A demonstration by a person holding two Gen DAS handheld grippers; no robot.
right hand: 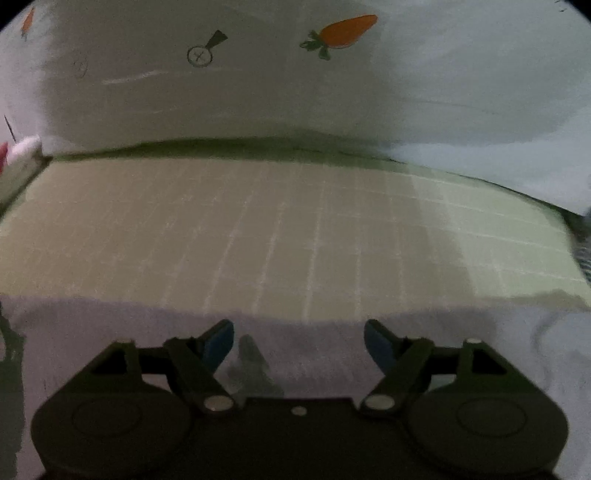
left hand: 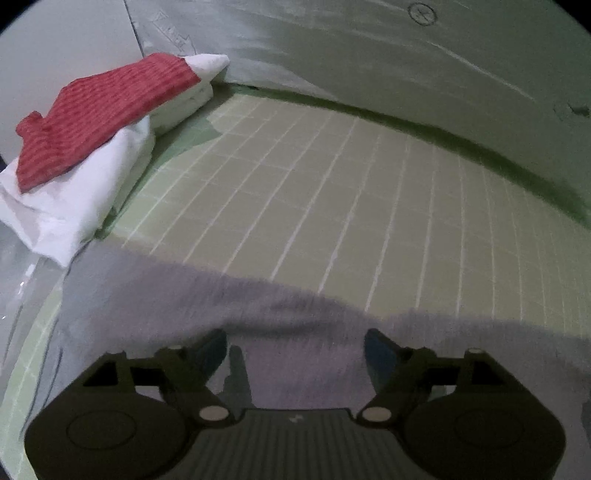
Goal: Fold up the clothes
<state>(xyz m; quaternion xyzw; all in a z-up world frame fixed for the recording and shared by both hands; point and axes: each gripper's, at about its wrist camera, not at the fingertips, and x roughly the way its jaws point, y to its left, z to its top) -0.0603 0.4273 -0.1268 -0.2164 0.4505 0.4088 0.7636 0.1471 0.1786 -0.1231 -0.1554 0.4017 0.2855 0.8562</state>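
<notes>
A pale grey-lilac garment lies across the near part of a green cutting mat. My left gripper hangs just above this cloth with its jaws wide apart and nothing between its blue pads. In the right wrist view the same garment spreads along the mat's near edge. Over it my right gripper stands open as well, with only flat cloth showing between its fingers. Both views are blurred.
At the mat's far left corner sits a stack of folded clothes: a red striped piece on white ones. A white sheet with a carrot print rises behind the mat. The stack's white tip shows at the left edge.
</notes>
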